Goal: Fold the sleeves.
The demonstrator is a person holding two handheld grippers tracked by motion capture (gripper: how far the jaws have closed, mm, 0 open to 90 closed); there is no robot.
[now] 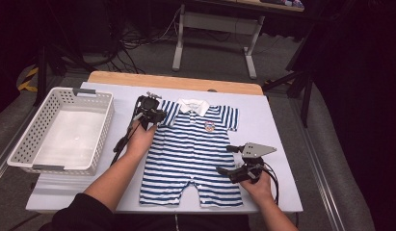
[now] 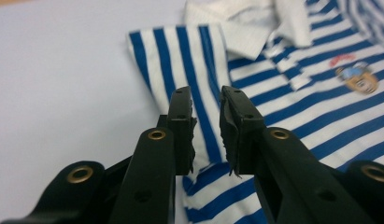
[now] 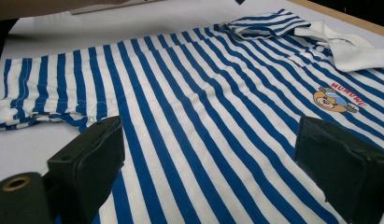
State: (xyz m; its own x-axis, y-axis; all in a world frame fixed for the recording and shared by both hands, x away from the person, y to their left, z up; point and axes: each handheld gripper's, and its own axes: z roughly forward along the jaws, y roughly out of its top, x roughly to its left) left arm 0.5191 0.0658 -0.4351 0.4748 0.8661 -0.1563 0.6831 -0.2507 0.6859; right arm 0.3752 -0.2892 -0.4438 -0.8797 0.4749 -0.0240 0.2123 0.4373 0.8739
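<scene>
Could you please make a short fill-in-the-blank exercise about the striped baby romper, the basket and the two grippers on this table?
1. The baby romper has white and ____ stripes.
2. The white basket stands to the ____ of the romper in the high view.
3. The left gripper is over the romper's ____, its jaws a narrow gap apart.
4. The right gripper has its jaws wide ____ over the striped cloth.

Missing words: blue; left; sleeve; open
</scene>
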